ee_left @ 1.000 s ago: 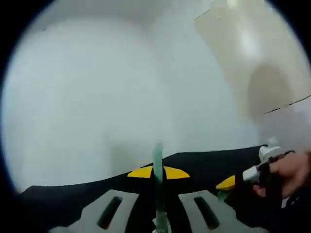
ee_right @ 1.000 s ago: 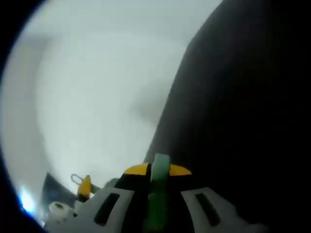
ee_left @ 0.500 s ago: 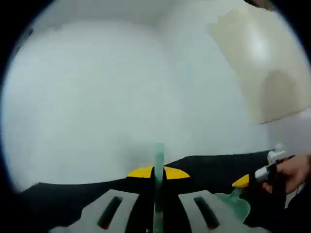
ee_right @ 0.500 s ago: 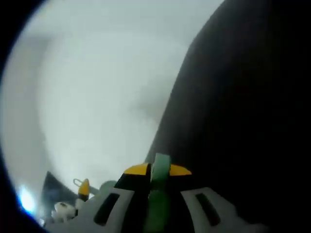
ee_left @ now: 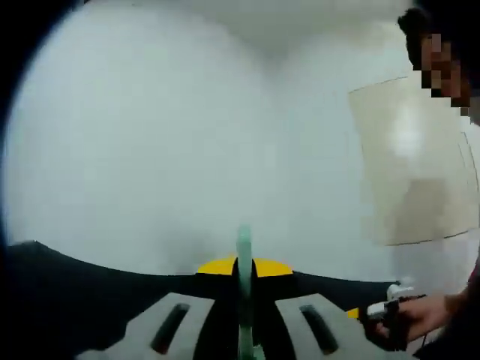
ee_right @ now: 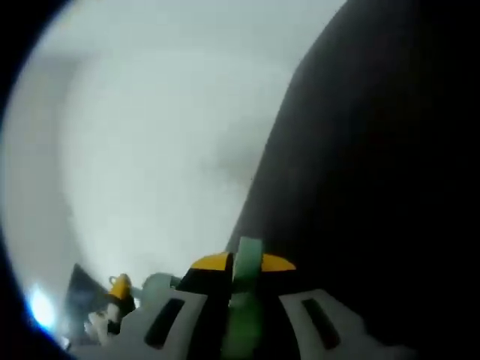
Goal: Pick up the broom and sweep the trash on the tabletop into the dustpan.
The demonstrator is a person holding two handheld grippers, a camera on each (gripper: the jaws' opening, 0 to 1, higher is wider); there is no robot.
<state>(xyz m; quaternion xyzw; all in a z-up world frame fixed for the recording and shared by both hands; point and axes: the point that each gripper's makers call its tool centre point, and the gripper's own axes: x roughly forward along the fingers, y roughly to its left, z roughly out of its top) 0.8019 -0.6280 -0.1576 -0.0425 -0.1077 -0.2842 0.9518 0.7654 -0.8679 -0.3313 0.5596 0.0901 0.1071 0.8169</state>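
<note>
Jaws of both grippers pinch thin, pale green handles (ee_left: 244,255)

A plain white wall (ee_left: 150,135) stands behind a black tabletop (ee_left: 67,285). A beige panel (ee_left: 412,172) catches a soft glare. A dark surface (ee_right: 375,187) flanks the pale wall.

White wall (ee_left: 150,135), beige panel (ee_left: 412,165) to one side

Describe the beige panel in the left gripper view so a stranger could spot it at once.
Start from the broad white wall. Move toward the view's right edge: the beige panel is a flat, upright board with a glossy highlight, the one warm-toned patch on that wall.
</note>
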